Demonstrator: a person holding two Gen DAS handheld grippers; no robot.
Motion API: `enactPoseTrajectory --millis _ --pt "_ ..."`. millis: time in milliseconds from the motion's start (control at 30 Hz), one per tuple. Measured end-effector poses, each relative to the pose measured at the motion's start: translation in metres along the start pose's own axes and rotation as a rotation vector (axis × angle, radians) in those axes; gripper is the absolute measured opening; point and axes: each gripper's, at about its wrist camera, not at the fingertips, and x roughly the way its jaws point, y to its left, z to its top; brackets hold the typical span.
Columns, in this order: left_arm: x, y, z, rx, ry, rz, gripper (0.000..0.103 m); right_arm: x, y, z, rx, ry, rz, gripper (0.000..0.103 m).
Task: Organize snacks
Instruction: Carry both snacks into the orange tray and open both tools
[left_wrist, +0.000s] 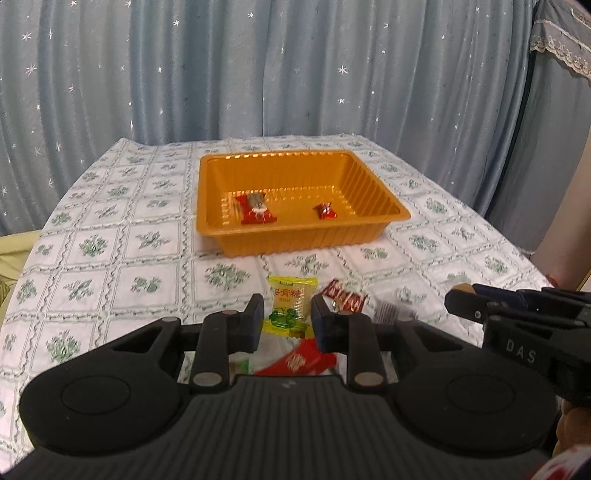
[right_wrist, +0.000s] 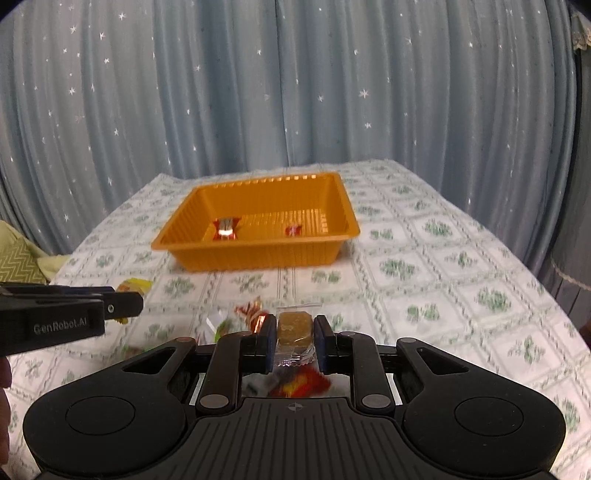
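Observation:
An orange tray (left_wrist: 303, 236) (right_wrist: 258, 254) stands on the table and holds two red-wrapped snacks (left_wrist: 255, 210) (left_wrist: 325, 211). My left gripper (left_wrist: 287, 314) is shut on a yellow candy packet (left_wrist: 290, 304). My right gripper (right_wrist: 294, 332) is shut on a brown bar in clear wrap (right_wrist: 294, 326). A red-and-white candy (left_wrist: 345, 297) lies just right of the left gripper. More red wrappers (left_wrist: 299, 360) (right_wrist: 299, 384) lie under both grippers. The right gripper shows at the right edge of the left wrist view (left_wrist: 465, 299), and the left gripper at the left edge of the right wrist view (right_wrist: 125, 304).
The table wears a white cloth with green flower squares (left_wrist: 110, 258) (right_wrist: 443, 277). A blue star-print curtain (left_wrist: 258, 74) hangs behind it. Loose candies (right_wrist: 251, 308) lie between the grippers. A yellow-green cloth (right_wrist: 18, 258) lies off the table's left edge.

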Motion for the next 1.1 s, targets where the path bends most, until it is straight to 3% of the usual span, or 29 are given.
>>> enactPoseTrajectory --millis 433,1100 --pt "0.029 0.005 0.044 -0.008 -0.069 0.005 0.025 0.036 -0.005 0.048 -0.005 -0.076 0.005 0.022" --pt "0.091 0.026 0.085 -0.043 -0.111 -0.01 0.025 0.114 -0.013 0.101 0.005 -0.089 0.008 0.022"
